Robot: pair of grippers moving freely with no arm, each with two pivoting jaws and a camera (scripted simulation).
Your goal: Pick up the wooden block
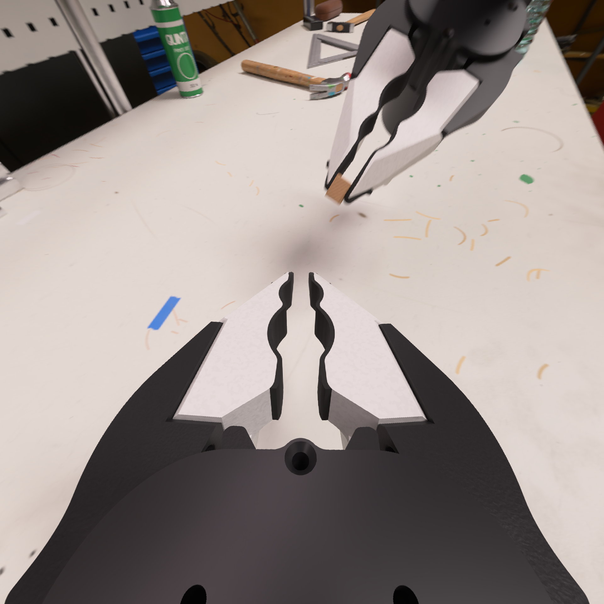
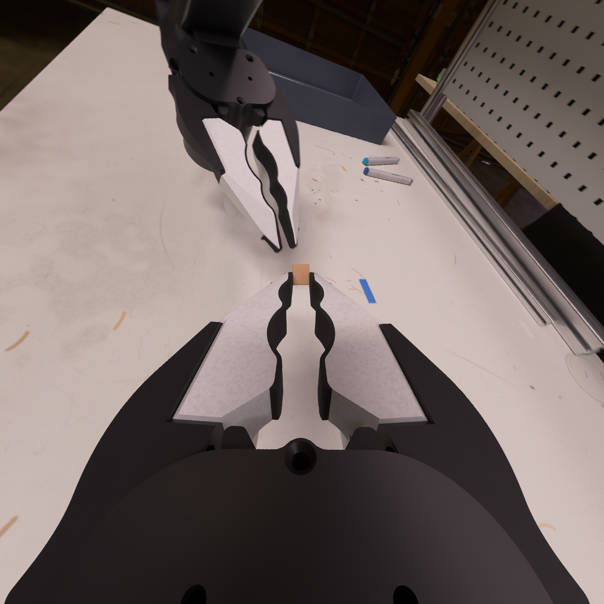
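The small tan wooden block, likely light, stiff and grippy on its flat sides, sits pinched at the right gripper's very tips above the white table, beyond the empty, near-closed left gripper.

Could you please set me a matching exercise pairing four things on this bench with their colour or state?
Things:
1. block
2. spray can
3. hammer
4. left gripper

States:
A. green, standing upright
B. holds nothing
C. pinched at the right gripper's tips
D. lying flat, wooden handle

Pairs: 1-C, 2-A, 3-D, 4-B
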